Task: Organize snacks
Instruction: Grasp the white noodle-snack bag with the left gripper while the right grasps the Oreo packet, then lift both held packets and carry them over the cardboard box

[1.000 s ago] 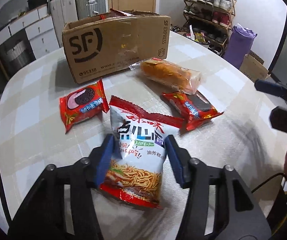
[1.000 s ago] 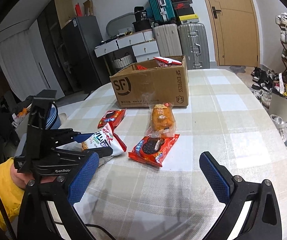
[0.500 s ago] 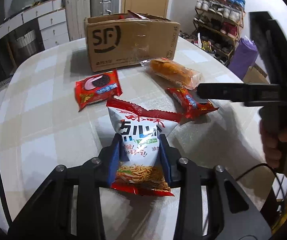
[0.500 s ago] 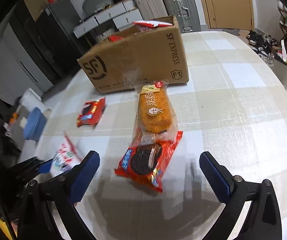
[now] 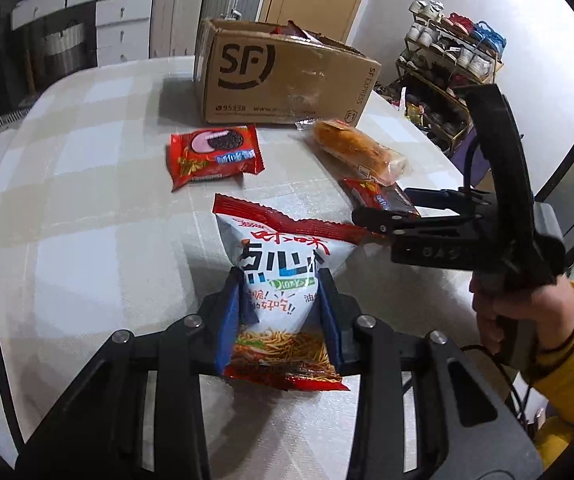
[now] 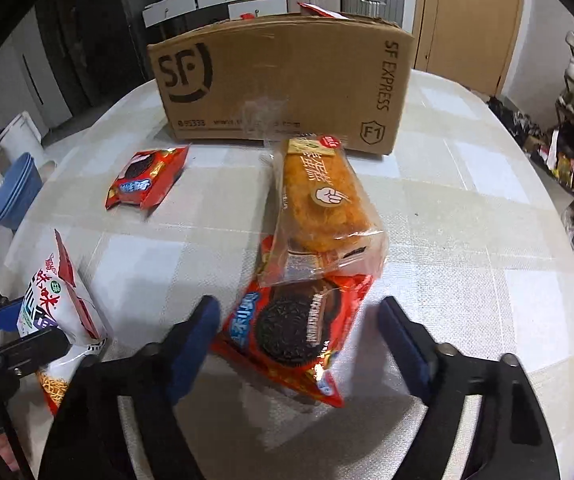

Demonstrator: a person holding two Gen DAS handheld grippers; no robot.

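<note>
Jaws of left gripper clamp white-red crinkly noodle snack bag; right gripper jaws closing around red foil cookie packet, clear-wrapped bread at 12 o'clock.

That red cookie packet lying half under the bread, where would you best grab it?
Grip the red cookie packet across its free near half, coming from above. It lies flat, and the bread bag overlaps its far end. The right gripper already straddles it there, jaws closing.
</note>
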